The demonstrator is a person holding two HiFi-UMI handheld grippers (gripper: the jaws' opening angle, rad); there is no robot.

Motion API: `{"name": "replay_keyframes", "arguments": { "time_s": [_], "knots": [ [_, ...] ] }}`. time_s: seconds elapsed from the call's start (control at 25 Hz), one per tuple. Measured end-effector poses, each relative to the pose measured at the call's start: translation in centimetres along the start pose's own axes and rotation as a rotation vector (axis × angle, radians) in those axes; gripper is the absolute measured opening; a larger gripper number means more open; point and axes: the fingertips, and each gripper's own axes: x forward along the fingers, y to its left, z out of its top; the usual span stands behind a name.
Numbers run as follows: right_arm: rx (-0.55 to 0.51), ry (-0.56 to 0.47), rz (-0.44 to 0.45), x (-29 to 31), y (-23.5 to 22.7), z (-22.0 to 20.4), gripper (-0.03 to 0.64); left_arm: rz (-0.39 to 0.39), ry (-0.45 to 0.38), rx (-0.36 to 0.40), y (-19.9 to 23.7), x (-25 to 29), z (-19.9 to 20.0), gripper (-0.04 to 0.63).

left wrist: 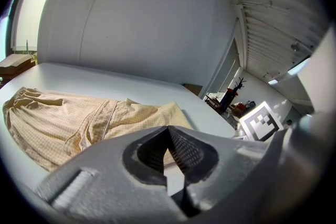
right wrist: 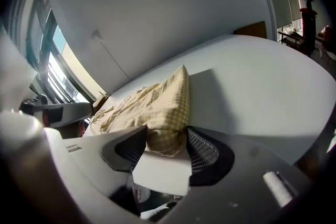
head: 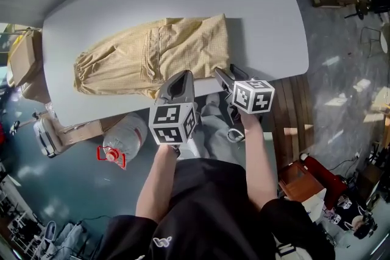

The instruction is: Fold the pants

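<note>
Overhead, pants: the yellow checked pants [head: 152, 55] are laid flat on the white counter [head: 262, 3], stretched along its near edge, with the gathered end turned toward the counter's left end.
Overhead, left gripper: the left gripper [head: 184, 75] is held over the counter's near edge, and its tip is set at the near hem of the pants.
Overhead, right gripper: the right gripper [head: 219, 71] is held just beside it at the same edge, with its tip placed at the near right corner of the cloth.
Overhead, floor: a large clear water bottle [head: 125, 140] is seen on the floor just off the counter's near edge.
Left gripper view, jaws: the left gripper [left wrist: 168, 128] is clenched, its tips are met and nothing is held between them.
Left gripper view, pants: the pants [left wrist: 79, 118] are seen spread on the counter [left wrist: 131, 86] beyond the tips, toward its left end.
Right gripper view, jaws: the right gripper [right wrist: 167, 139] is released, and its jaws are parted around the corner of the pants [right wrist: 152, 102].
Right gripper view, cloth: the corner is reached by both pads [right wrist: 203, 150] and is rested on the counter [right wrist: 252, 76] at its near edge.
</note>
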Motion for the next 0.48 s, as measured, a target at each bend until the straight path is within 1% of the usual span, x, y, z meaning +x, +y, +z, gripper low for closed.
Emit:
{"name": "replay_keyframes", "arguments": {
  "time_s": [0.08,0.32,0.48],
  "knots": [
    [-0.013,0.008,-0.011,0.43,0.01,-0.27,0.242,0.005,0.0,-0.001,0.33,-0.03,-0.12,0.003],
    [-0.046,0.026,-0.056,0.9,-0.34,-0.69,0.145,0.015,0.013,-0.012,0.74,0.1,-0.7,0.003],
    [-0.029,0.017,-0.085,0.65,-0.59,-0.42,0.118,0.008,0.02,0.001,0.35,0.38,-0.61,0.003]
  ]
}}
